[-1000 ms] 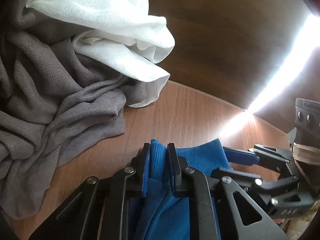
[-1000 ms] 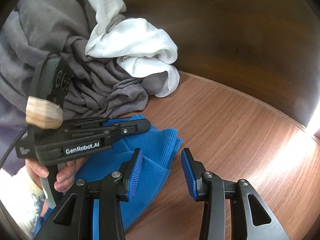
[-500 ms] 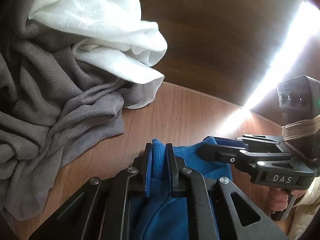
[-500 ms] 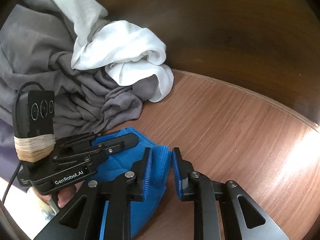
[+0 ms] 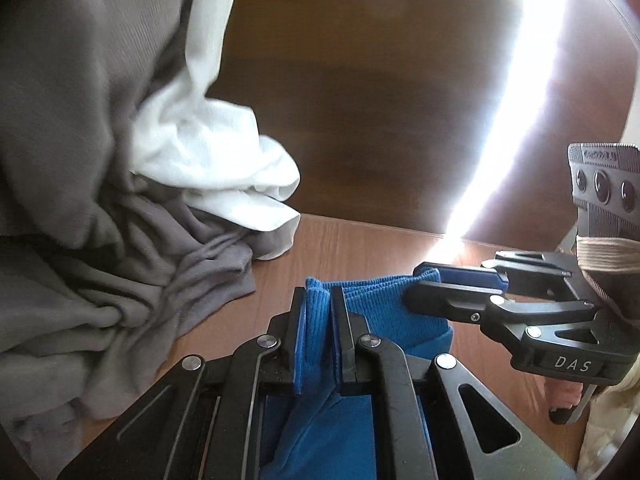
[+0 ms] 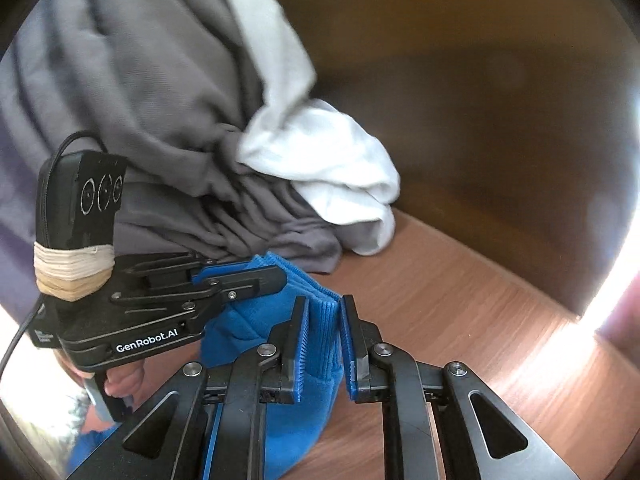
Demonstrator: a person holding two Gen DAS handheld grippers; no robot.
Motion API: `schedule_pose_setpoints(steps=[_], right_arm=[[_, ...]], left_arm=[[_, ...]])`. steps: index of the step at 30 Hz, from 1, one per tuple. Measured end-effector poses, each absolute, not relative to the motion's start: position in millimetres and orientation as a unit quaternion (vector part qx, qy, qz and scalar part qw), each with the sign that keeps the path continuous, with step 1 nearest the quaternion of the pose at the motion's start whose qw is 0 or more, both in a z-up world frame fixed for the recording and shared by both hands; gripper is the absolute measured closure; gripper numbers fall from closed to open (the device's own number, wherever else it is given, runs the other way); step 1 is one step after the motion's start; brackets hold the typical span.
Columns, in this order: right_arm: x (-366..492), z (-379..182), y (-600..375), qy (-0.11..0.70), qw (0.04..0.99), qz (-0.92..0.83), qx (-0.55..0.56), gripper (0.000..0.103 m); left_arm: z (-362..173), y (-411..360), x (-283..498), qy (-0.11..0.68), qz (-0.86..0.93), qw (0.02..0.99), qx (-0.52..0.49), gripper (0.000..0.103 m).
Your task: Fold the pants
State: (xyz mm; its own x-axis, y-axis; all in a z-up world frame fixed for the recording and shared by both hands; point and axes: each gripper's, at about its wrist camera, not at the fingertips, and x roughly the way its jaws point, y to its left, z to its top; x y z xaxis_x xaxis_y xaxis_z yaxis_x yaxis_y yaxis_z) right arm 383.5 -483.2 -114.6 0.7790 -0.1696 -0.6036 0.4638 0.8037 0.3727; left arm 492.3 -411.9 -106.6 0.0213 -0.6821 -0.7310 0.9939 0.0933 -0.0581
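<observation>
**Supervisor:** Report the state of the tongs and the position of the garment.

**Operator:** I had the left gripper [image 5: 318, 334] pinching a bunched ribbed edge of the blue pants [image 6: 288, 424]. The right gripper [image 6: 323, 342] was pressed onto the same edge, just beside the left. The pants lay on the wooden table [image 6: 460, 320], touching the grey cloth [image 5: 100, 280] and near the white cloth [image 5: 216, 168].

**Supervisor:** Which step was in hand?

**Operator:** I judged it to be securing one end with both grippers, before any fold. The next move called for lifting both together, clear of the pile, keeping the edge taut.
</observation>
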Motion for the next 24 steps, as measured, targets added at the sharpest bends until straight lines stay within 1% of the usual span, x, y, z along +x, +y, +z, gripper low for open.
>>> schedule_pose_setpoints(steps=[8,12,24], right_arm=[[379.2,-73.8,-436.7,0.264,0.928,-0.155,0.210,0.087],[377.0,-55.8,-409.4,0.256,0.937,-0.150,0.182,0.087],[369.9,-39.8,-315.3,0.264,0.949,-0.130,0.113,0.087]], left_arm=[[-74.2,-366.8,480.0,0.283,-0.628,0.679,0.254,0.091],[-71.5,-348.1,476.4,0.272,-0.630,0.683,0.250,0.091],[-68.8,-257.4,466.0,0.264,-0.636,0.689,0.227,0.091]])
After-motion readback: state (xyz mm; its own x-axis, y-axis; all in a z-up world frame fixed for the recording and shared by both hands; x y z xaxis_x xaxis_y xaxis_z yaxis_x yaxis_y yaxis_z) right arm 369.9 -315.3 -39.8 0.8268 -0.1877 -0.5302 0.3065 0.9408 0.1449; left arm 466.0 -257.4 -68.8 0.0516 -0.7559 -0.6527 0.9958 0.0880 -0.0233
